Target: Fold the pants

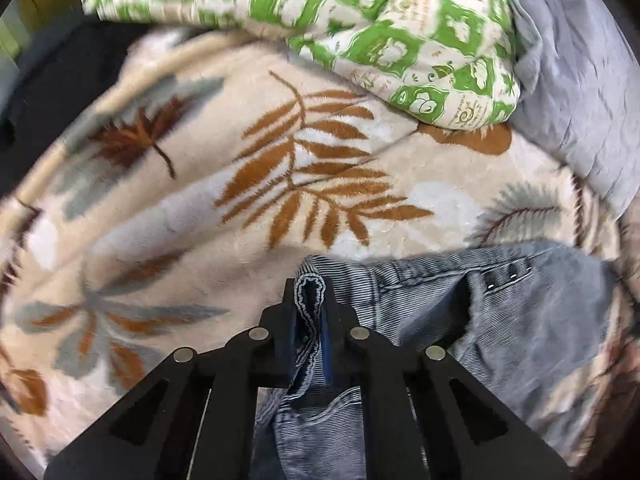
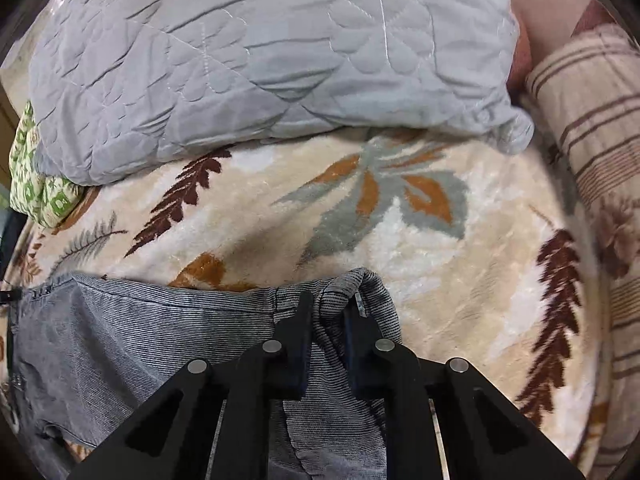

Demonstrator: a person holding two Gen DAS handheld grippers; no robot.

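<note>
The pants [image 1: 500, 312] are grey-blue striped denim and lie on a cream leaf-patterned blanket [image 1: 192, 200]. In the left wrist view my left gripper [image 1: 310, 292] is shut on a bunched hem edge of the pants, with a pocket and rivets to its right. In the right wrist view the pants [image 2: 140, 328] spread to the left, and my right gripper [image 2: 330, 304] is shut on a gathered fold of their edge. Both grips hold the cloth a little above the blanket [image 2: 440, 260].
A green-and-white patterned quilt [image 1: 360, 20] lies at the far side, with a grey quilted cover [image 2: 260, 52] beside it. A striped beige pillow [image 2: 592, 128] lies at the right. A dark object [image 1: 60, 80] sits at the far left.
</note>
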